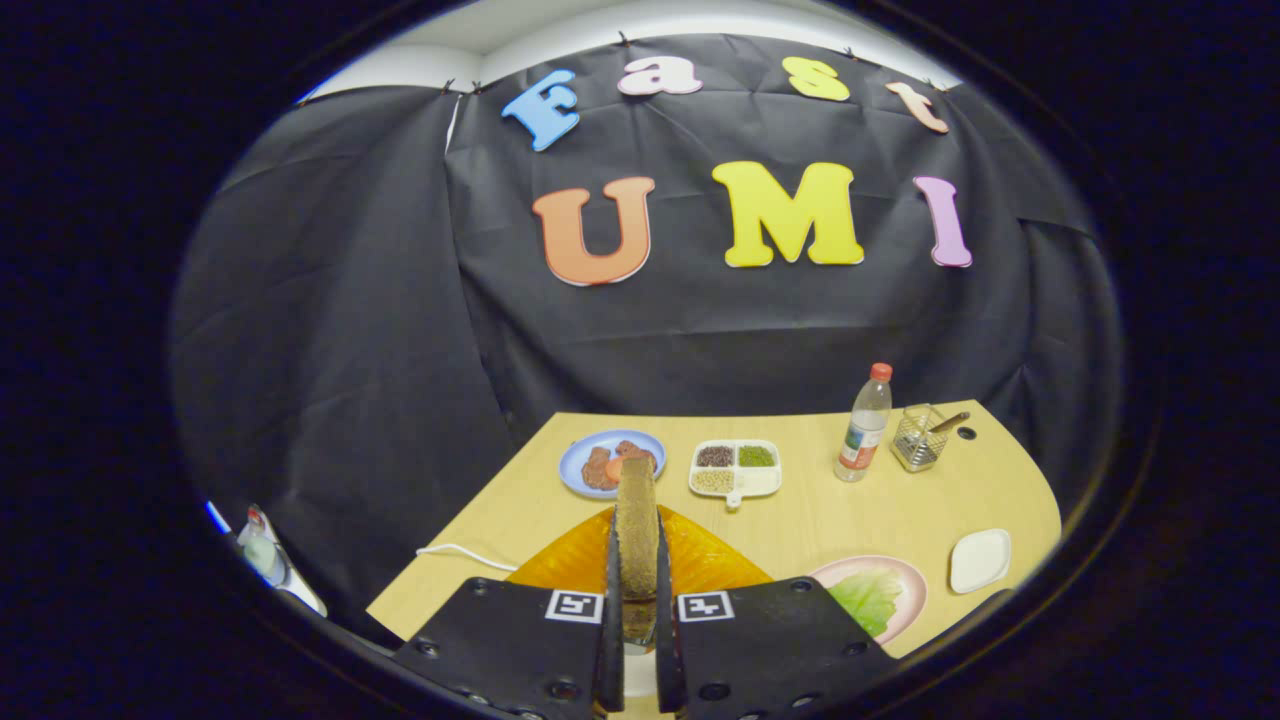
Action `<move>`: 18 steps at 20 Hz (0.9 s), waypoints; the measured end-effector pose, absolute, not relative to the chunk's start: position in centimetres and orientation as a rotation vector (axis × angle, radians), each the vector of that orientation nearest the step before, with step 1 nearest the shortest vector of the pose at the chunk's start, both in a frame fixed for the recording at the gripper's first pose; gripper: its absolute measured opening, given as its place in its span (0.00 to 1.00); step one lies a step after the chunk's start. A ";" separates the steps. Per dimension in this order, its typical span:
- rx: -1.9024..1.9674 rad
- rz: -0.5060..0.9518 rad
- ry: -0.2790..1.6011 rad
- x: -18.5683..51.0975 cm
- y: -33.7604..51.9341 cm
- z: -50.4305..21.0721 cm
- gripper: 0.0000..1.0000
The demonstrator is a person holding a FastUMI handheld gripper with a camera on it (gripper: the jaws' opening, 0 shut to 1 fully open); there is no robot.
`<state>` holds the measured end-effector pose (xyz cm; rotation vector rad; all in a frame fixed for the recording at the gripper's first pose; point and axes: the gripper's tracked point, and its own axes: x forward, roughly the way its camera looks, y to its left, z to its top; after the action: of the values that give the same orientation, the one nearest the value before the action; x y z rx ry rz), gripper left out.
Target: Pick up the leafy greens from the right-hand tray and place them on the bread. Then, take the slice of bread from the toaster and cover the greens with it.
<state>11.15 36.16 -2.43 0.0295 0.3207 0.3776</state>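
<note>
a slice of bread (pixel 637 520) was held upright, edge-on, pinched between the two fingers of the gripper (pixel 638 610), both pressed against its faces. the second step was judged to be in hand: the slice lifted, the covering still left. a green leaf (pixel 866 597) was seen on a pink plate (pixel 915 590) just right of the fingers, possibly lying over the lower bread, though that could not be made out. beneath the slice an orange surface (pixel 700 560) was largely hidden by the gripper body; whether it was the toaster was unclear. beyond, a blue plate (pixel 580 462) and a divided tray (pixel 735 468) were noted.
</note>
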 end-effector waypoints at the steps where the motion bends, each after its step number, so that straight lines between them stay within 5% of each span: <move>1: 0.047 0.372 0.310 11.0 35.2 -1.7 0.12; 18: 0.027 0.177 0.340 14.8 22.4 -14.4 0.13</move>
<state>14.76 22.42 -14.37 0.0272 0.3405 0.1774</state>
